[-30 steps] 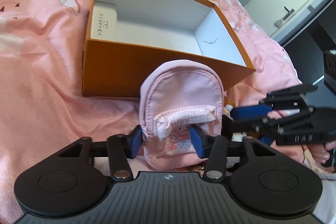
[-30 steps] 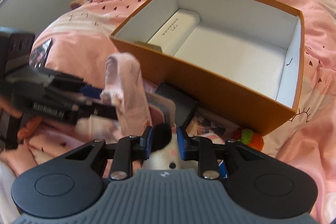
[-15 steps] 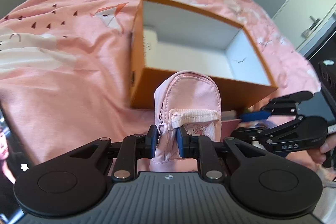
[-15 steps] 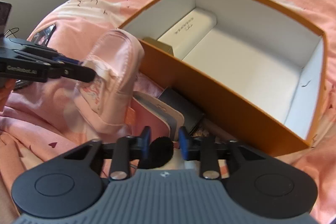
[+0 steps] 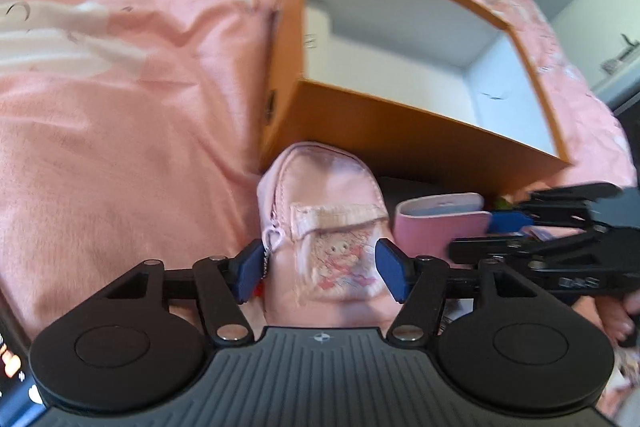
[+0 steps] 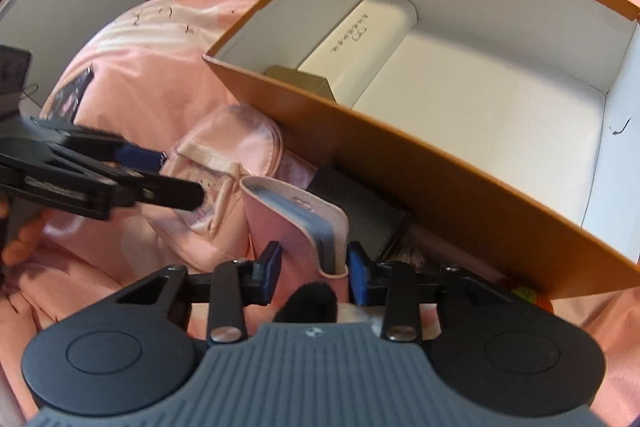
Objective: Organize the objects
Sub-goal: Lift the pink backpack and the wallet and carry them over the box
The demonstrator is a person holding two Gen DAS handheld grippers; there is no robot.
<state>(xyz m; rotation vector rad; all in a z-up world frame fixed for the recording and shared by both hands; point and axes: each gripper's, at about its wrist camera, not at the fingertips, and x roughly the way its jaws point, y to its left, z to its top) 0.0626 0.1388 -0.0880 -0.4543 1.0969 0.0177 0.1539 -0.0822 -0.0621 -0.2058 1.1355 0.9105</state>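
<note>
Your left gripper (image 5: 320, 273) has its jaws spread wide, the small pink fabric backpack (image 5: 324, 223) sitting between them, its long axis running away from you, top toward the orange cardboard box (image 5: 384, 131) just beyond. Your right gripper (image 6: 314, 273) has its jaws parted around the pink phone-shaped pouch (image 6: 296, 223); contact is unclear.

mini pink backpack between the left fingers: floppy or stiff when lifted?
Probably floppy: the mini backpack is soft fabric with creases and a sagging front flap. Likely light, since it looks slack rather than stuffed. The left gripper stands open around it; a pinch would likely squash the cloth, not slip.
</note>
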